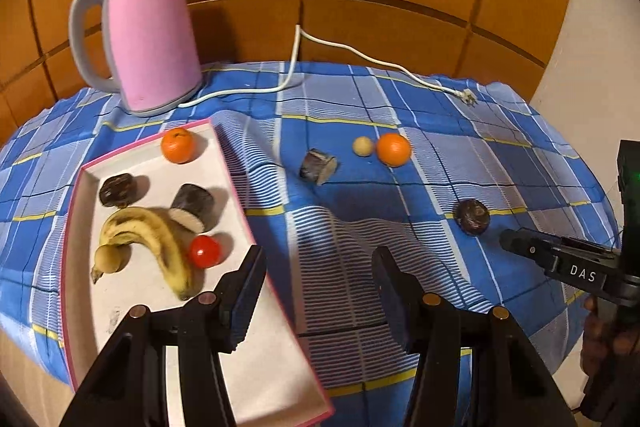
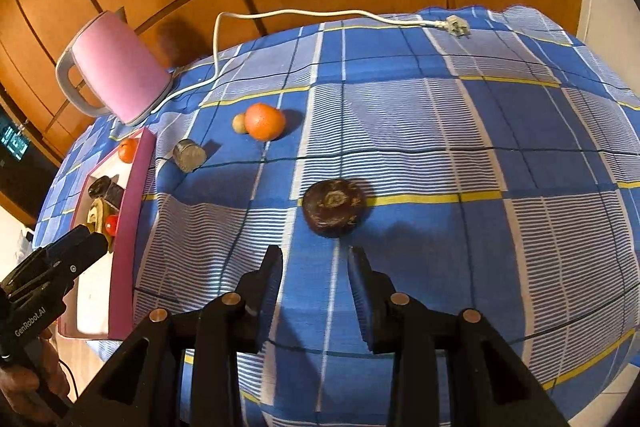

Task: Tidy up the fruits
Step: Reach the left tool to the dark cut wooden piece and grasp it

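Four fruits are seen loose on the checked cloth (image 2: 400, 115); a dark round fruit (image 2: 334, 207) lies just ahead of the right gripper (image 2: 316, 259), jaws narrowly parted, nothing held. Left gripper (image 1: 318, 263), wider apart and empty, is held beside the tray (image 1: 236, 163) of fruit.

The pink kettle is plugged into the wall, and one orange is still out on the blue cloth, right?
Not quite. The pink kettle isn't plugged in: the left wrist view shows its plug lying loose on the blue cloth. One orange is indeed still out on the cloth.
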The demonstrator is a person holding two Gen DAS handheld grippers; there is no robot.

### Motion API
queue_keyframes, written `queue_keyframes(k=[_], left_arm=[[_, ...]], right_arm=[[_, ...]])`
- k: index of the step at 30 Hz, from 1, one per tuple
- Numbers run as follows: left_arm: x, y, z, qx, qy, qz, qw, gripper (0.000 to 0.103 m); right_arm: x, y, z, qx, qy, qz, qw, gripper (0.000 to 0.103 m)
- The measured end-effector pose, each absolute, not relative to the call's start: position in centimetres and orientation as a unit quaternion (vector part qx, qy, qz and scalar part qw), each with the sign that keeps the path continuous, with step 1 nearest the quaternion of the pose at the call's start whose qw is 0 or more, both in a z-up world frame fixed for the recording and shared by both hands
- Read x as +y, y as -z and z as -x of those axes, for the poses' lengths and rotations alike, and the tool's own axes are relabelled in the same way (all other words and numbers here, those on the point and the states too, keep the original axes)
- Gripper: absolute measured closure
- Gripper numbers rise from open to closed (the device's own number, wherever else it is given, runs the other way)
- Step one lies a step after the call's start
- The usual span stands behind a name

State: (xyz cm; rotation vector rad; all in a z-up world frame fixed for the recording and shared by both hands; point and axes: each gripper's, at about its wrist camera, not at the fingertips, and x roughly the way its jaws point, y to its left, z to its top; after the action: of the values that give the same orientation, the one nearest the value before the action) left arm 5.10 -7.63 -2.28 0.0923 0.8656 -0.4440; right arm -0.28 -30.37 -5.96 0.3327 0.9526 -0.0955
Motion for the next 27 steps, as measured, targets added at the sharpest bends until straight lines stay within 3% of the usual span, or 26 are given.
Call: queue_keyframes(k=[14, 27], left_arm=[[-7.2, 1.6, -9.3, 0.440, 0.233, -0.025, 0.867, 0.047], [-10.8, 3.2, -12.6, 0.455, 0.242, -0.086, 0.853, 0.047]], right_arm=[[-31.8, 6.5, 0.5, 0.457, 0.060, -0.168, 0.871, 0.069], [-33.3, 6.7, 0.7, 0.455, 0.072, -0.177, 0.870, 0.069]])
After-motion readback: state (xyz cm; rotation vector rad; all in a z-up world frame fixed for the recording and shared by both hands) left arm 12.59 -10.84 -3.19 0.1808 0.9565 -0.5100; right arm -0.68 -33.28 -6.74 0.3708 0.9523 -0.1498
